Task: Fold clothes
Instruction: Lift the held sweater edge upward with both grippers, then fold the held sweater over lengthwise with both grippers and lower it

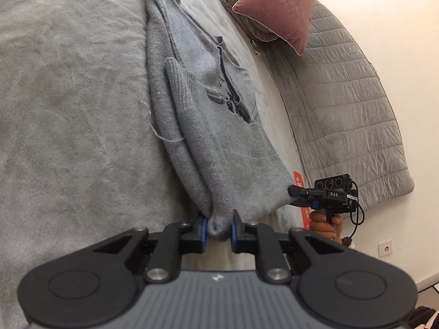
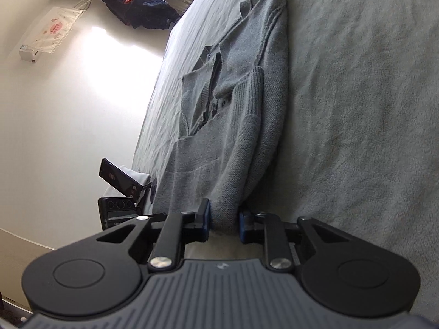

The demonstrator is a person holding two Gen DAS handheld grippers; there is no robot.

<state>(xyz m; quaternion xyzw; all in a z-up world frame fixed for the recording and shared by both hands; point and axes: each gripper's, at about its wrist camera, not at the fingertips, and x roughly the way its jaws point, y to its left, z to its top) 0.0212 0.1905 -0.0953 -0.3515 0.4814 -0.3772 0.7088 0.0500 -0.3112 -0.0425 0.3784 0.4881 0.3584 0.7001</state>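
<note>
On the bed (image 1: pixel 68 109), both grippers' fingers pinch the grey sweater's (image 1: pixel 208 142) hem; one reads "DAS".

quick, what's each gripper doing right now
left gripper: jaws closed on the near edge of the grey sweater.
right gripper: jaws closed on the same sweater's near edge.

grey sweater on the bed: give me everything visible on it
The grey sweater is a knit, lying lengthwise on the bed cover, sides folded in, one ribbed-cuff sleeve laid on top. Dark lettering shows through an open gap in the folds. A loose thread trails from one edge. Its near end is pinched at two corners: left gripper and right gripper are both closed on bunched fabric.
</note>
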